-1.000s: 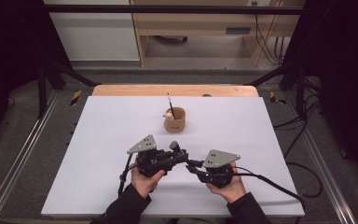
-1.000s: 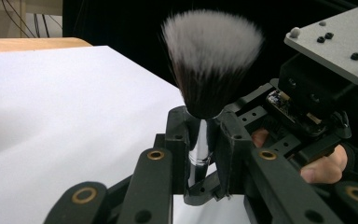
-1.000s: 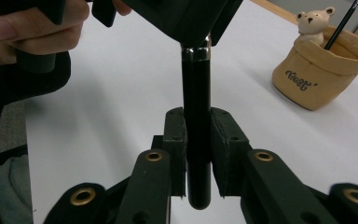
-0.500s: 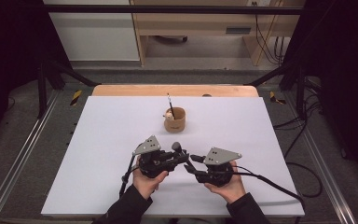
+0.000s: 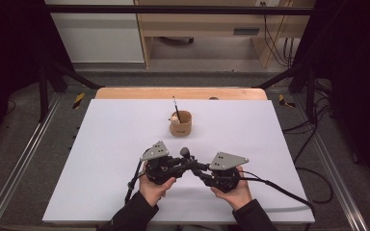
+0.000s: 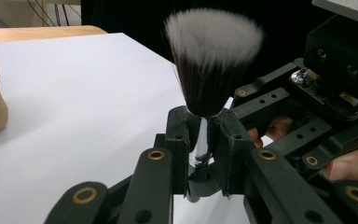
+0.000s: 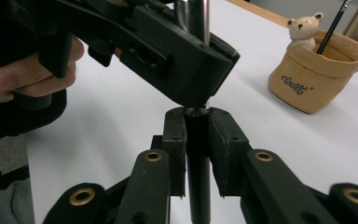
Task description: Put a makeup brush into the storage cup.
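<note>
A: Right gripper (image 5: pixel 200 168) jaws just reclosed, clamped on the brush (image 6: pixel 213 79) handle. What moved otherwise?

B: Nothing. Left gripper (image 5: pixel 185 162) stayed pinched on its ferrule, brush upright at near-centre, cup (image 5: pixel 180 123) farther off. Handover pending.

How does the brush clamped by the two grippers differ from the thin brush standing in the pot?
The makeup brush is thick with a wide, fluffy, white-tipped head; the thin brush is a slim dark stick. The makeup brush is clamped near the table's front between the left gripper and right gripper, while the thin brush leans untouched in the tan bear pot farther back. Both point upward.
</note>
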Demonstrator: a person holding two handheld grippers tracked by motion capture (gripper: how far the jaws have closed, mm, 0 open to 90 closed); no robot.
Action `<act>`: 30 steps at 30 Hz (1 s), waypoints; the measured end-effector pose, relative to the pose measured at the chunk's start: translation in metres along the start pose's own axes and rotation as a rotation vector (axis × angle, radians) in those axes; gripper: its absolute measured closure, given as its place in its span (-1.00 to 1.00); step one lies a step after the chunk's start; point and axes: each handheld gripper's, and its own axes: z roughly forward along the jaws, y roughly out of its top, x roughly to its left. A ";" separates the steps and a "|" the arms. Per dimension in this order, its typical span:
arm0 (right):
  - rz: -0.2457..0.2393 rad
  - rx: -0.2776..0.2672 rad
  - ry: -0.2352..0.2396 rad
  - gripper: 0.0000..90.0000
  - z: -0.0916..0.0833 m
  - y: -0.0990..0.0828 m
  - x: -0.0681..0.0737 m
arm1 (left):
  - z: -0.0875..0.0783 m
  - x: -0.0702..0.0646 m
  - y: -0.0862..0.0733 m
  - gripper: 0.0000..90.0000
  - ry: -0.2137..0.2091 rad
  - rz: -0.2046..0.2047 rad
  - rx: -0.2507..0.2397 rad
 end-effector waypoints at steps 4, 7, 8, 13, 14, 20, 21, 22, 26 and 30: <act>-0.009 0.003 0.008 0.76 0.000 0.000 0.001 | 0.000 0.000 0.000 0.70 -0.001 0.003 0.002; -0.004 0.004 0.013 0.77 0.000 0.000 0.001 | 0.000 0.000 0.001 0.68 0.005 0.008 0.001; -0.001 0.004 0.013 0.76 0.000 0.000 0.001 | 0.000 0.000 0.001 0.64 0.005 0.011 0.002; 0.011 0.009 -0.005 0.76 0.000 0.000 -0.001 | -0.004 0.000 0.005 0.35 0.021 0.025 -0.001; 0.016 0.010 -0.008 0.76 0.000 0.000 -0.001 | -0.006 0.000 0.006 0.28 0.027 0.027 0.000; 0.032 0.003 -0.030 0.76 -0.002 0.002 -0.004 | -0.017 0.002 0.010 0.02 0.060 0.055 -0.005; 0.033 0.003 -0.034 0.76 -0.002 0.002 -0.005 | -0.019 0.003 0.010 -0.01 0.064 0.057 -0.005; 0.035 -0.002 -0.037 0.76 -0.003 0.002 -0.005 | -0.021 0.004 0.011 -0.04 0.070 0.061 -0.008; 0.052 -0.007 -0.048 0.76 -0.004 0.002 -0.007 | -0.031 0.007 0.012 -0.16 0.089 0.076 0.001; 0.069 -0.021 -0.062 0.76 -0.006 0.001 -0.011 | -0.042 0.012 0.012 -0.28 0.115 0.093 0.017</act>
